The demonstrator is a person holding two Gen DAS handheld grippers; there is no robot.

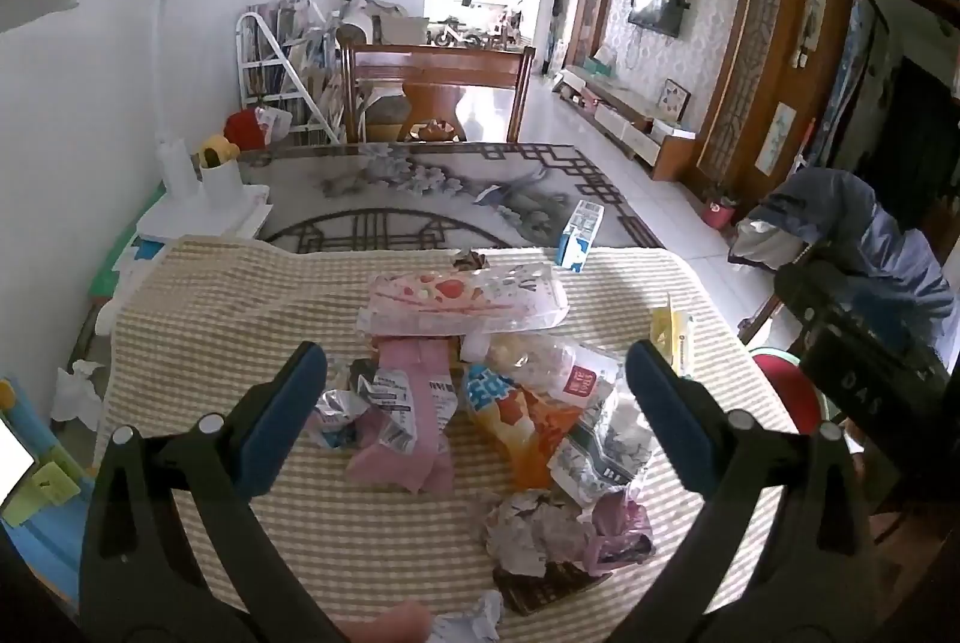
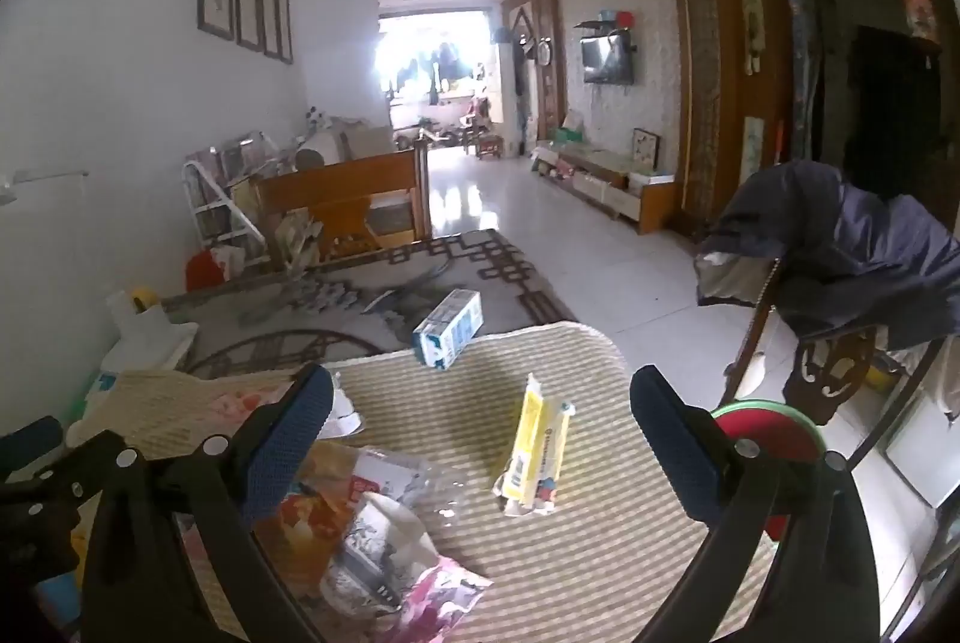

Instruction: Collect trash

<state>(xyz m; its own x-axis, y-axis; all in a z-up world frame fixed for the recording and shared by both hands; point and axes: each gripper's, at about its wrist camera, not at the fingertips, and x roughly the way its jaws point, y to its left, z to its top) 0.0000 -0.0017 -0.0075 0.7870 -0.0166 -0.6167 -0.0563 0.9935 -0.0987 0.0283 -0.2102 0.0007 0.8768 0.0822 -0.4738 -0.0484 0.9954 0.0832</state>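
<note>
A heap of trash lies on a striped yellow table mat (image 1: 240, 307): a clear plastic tray (image 1: 462, 304), a pink wrapper (image 1: 414, 415), an orange snack bag (image 1: 516, 415), crumpled paper (image 1: 534, 529). My left gripper (image 1: 477, 373) is open above the heap, empty. In the right wrist view my right gripper (image 2: 480, 403) is open and empty above a yellow wrapper (image 2: 537, 448). A blue-white milk carton (image 2: 449, 329) lies at the mat's far edge; it also shows in the left wrist view (image 1: 579, 235). The orange bag (image 2: 312, 511) lies at lower left there.
A red bin with a green rim (image 2: 768, 433) stands right of the table, beside a chair draped with a dark jacket (image 2: 852, 247). A white desk lamp base (image 1: 198, 205) and tissues (image 1: 75, 391) lie at the left. A wooden chair (image 1: 435, 93) stands beyond the table.
</note>
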